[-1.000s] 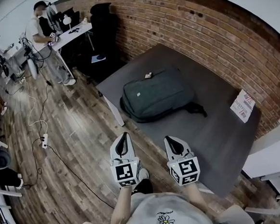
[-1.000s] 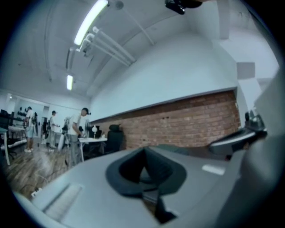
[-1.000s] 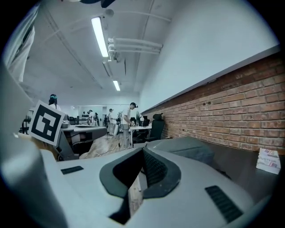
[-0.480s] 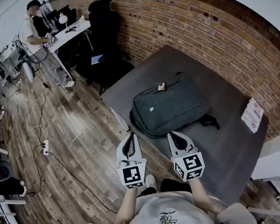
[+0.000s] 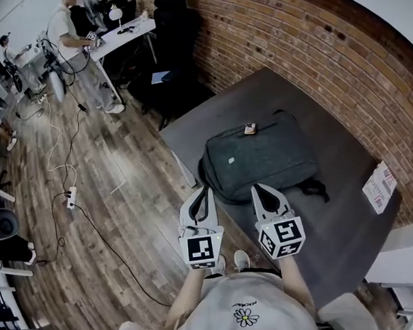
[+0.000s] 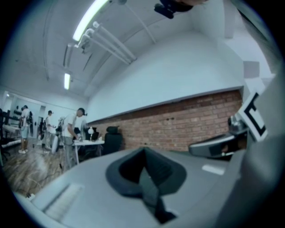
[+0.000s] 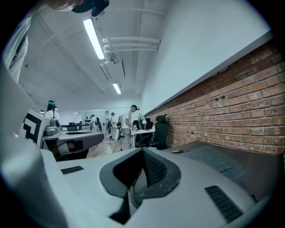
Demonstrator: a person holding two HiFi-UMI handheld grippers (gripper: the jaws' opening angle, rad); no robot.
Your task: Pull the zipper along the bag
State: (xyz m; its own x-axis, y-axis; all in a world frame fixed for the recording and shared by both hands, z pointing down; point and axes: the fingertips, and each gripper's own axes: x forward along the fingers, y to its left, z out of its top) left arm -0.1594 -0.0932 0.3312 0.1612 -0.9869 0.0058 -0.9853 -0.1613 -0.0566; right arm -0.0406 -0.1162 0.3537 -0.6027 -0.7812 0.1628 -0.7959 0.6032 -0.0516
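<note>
Both tongs are up in front of you, side by side. Your left gripper [image 5: 205,196] has its jaws pressed together with nothing between them. It's the same for your right gripper [image 5: 259,191], which is closed and empty.

The dark grey backpack [image 5: 259,156] lies flat on the grey tabletop [image 5: 339,221], close to the near edge and toward its left corner. Your two tips point at the bag's near side. The left one is by the bag's near-left corner and the right one by the middle of that side, and neither is gripping anything.

A small pale tag [image 5: 249,129] sits on the bag's far edge. You can't tell from here whether that's the zipper pull. A white printed card [image 5: 380,186] lies at the right edge, by the brick wall [image 5: 311,53]. Off the left corner stands a black office chair [image 5: 177,13].
</note>
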